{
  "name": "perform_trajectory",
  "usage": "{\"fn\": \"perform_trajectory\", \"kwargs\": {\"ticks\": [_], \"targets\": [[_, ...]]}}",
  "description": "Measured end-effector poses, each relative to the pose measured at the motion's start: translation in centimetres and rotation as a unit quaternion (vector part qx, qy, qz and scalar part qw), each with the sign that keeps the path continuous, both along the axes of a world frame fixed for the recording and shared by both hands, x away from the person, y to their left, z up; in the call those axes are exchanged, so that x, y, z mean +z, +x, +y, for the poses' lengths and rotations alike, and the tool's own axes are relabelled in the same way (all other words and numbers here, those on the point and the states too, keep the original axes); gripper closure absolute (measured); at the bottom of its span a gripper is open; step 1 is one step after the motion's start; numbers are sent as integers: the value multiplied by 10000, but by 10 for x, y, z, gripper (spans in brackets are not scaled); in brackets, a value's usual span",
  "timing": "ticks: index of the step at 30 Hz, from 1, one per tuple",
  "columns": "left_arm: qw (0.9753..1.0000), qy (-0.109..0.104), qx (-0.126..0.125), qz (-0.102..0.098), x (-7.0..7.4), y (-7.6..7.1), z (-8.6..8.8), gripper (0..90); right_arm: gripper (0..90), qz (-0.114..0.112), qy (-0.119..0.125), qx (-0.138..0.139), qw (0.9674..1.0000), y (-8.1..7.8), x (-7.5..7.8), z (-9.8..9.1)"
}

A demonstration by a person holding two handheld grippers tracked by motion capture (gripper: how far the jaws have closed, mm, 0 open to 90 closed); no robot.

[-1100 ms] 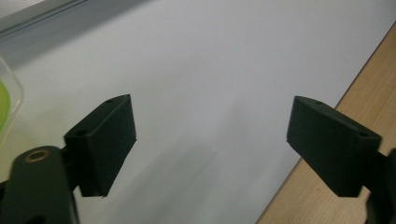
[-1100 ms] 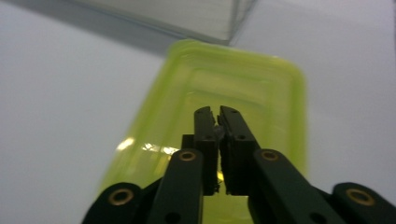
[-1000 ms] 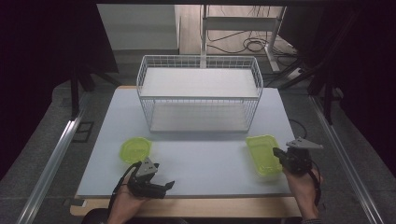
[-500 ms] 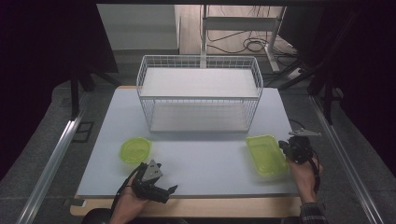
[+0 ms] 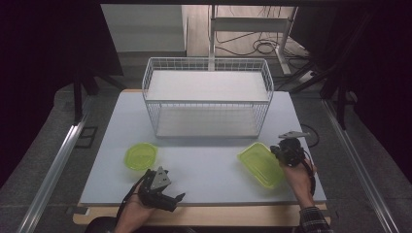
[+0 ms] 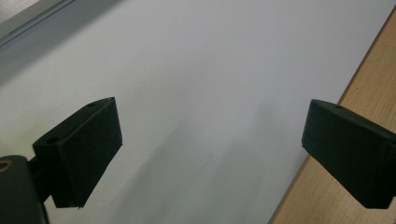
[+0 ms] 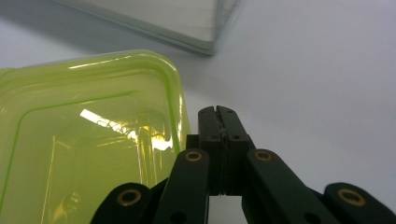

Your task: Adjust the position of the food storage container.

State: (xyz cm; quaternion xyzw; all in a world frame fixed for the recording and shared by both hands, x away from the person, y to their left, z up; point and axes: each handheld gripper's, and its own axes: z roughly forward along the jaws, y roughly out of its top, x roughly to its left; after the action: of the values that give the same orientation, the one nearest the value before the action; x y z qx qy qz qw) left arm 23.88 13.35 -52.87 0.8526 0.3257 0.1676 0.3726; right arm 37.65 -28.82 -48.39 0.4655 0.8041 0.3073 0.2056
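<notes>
I am sliding my right claw (image 7: 219, 114), squeezed shut on nothing, beside the big green tub (image 7: 88, 140). My left claw (image 6: 210, 154) is gaping wide, holding nothing, so grabbing is coming next

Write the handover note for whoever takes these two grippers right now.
Left gripper: open, empty, low at the table's near edge.
Right gripper: shut, empty, beside the right edge of the rectangular green container.
Small green container: on the table, front left, untouched.
White wire basket: at the back, nothing in it.
Done: nothing visibly placed.
Left: probably both containers still to be handled.
</notes>
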Motion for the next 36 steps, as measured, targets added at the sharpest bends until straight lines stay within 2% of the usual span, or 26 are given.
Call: {"fn": "perform_trajectory", "kwargs": {"ticks": [5, 9, 11, 13, 18, 22, 26, 29, 33, 36], "targets": [[10000, 2, -6, 7, 0, 0, -1, 50, 889, 76, 32, 385, 9992, -2, -1, 27], [10000, -25, 8, 30, 0, 0, -1, 52, 889, 167, 187, 723, 9971, -6, -4, 48], [10000, -22, 8, 29, 0, -1, 0, 52, 889, 115, 158, 873, 9960, -9, -3, 56], [10000, -25, 16, 17, 1, -1, 1, 52, 889, 57, 193, 876, 9960, -12, 0, 56], [10000, -69, 52, -28, 1, -1, 3, 51, 889, -124, 303, 591, 9977, -28, 10, 34], [9999, -116, 36, -123, 0, -1, 4, 47, 889, -201, 239, 419, 9986, -48, 13, 14], [9996, -263, 95, -23, 1, 1, 4, 49, 889, -221, 209, 232, 9993, -67, 15, -2], [9987, -450, 199, 150, 3, 3, 3, 53, 889, -108, 149, 45, 9998, -78, 11, -12], [9982, -447, 328, 216, 6, 8, -2, 49, 887, 81, 152, -170, 9997, -81, 5, -17], [9976, -496, 426, 249, 9, 12, -5, 71, 886, 209, 202, -178, 9994, -79, 2, -13]]}}
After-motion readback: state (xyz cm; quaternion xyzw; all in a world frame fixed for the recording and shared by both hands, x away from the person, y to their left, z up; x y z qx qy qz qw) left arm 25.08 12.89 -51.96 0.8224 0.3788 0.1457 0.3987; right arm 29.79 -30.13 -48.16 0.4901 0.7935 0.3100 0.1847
